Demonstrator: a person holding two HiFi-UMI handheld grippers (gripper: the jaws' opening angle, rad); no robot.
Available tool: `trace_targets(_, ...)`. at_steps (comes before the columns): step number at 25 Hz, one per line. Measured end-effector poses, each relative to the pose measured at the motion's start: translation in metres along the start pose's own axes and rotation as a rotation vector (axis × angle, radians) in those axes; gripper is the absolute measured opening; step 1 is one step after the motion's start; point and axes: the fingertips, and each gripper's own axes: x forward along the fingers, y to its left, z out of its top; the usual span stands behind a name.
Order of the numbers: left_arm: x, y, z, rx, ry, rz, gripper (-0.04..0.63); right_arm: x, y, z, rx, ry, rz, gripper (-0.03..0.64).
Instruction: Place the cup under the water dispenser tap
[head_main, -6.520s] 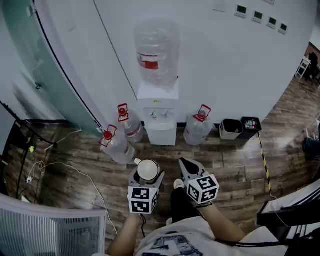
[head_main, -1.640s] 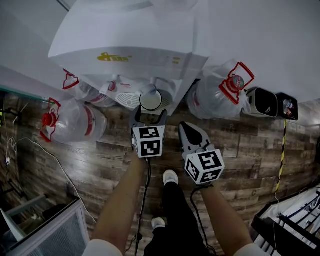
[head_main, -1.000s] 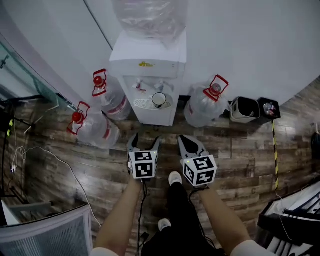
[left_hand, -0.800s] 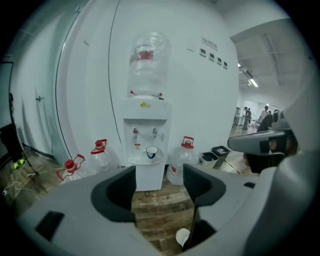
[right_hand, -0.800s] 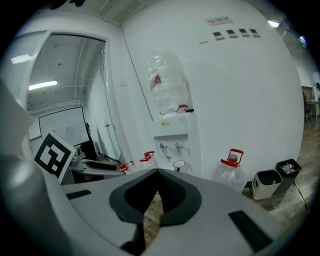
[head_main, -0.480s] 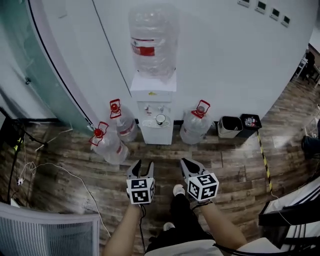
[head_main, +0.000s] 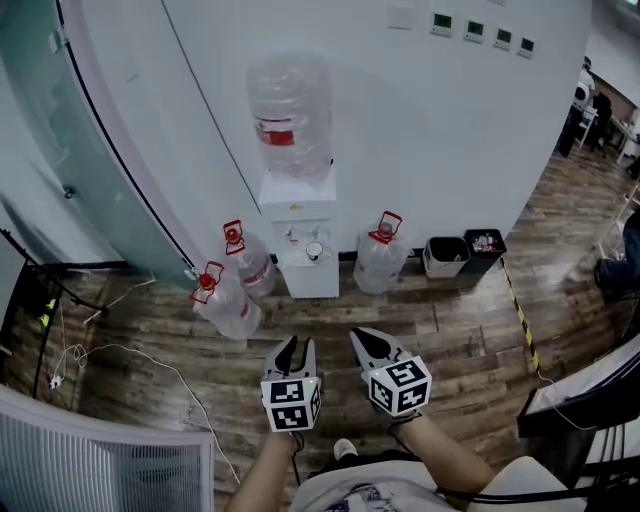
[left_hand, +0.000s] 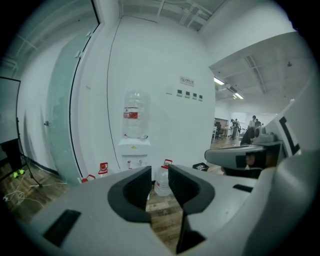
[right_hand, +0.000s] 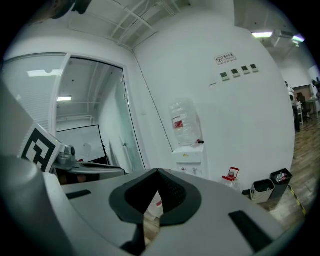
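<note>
A white cup (head_main: 314, 250) stands on the drip tray of the white water dispenser (head_main: 297, 205), below its taps, far in front of both grippers. The dispenser carries a large clear bottle (head_main: 289, 115) on top. My left gripper (head_main: 297, 348) hovers over the wooden floor; its jaws are closing, a narrow gap still shows between them and nothing is in it. The right gripper (head_main: 358, 338) beside it has its tips together and holds nothing. The left gripper view shows the dispenser (left_hand: 133, 150) small beyond the left gripper (left_hand: 159, 177). The right gripper view shows the dispenser (right_hand: 187, 157) past the right gripper (right_hand: 158, 172).
Spare water bottles with red caps lie left of the dispenser (head_main: 228, 300) and stand at its right (head_main: 380, 262). Two small bins (head_main: 443, 256) sit against the wall. A glass partition (head_main: 80, 150), floor cables (head_main: 120, 350), a white grille (head_main: 100, 470) and a desk edge (head_main: 590, 385) ring the floor.
The cup, once in the left gripper, stays on the drip tray. Both grippers have drawn back and risen, so the dispenser looks smaller. The left jaws have narrowed.
</note>
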Motion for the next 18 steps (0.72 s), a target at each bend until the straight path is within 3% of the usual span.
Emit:
trace_targets(7, -0.056, -0.049, 0.004, 0.004, -0.024, -0.023, 0.118, -0.076, 0.004, 0.006, 0.005, -0.003, 0.007, 0.020)
trace_targets(18, -0.140, -0.135, -0.018, -0.009, -0.059, 0.029, 0.059, -0.198, 0.016, 0.007, -0.026, -0.019, 0.073, 0.020)
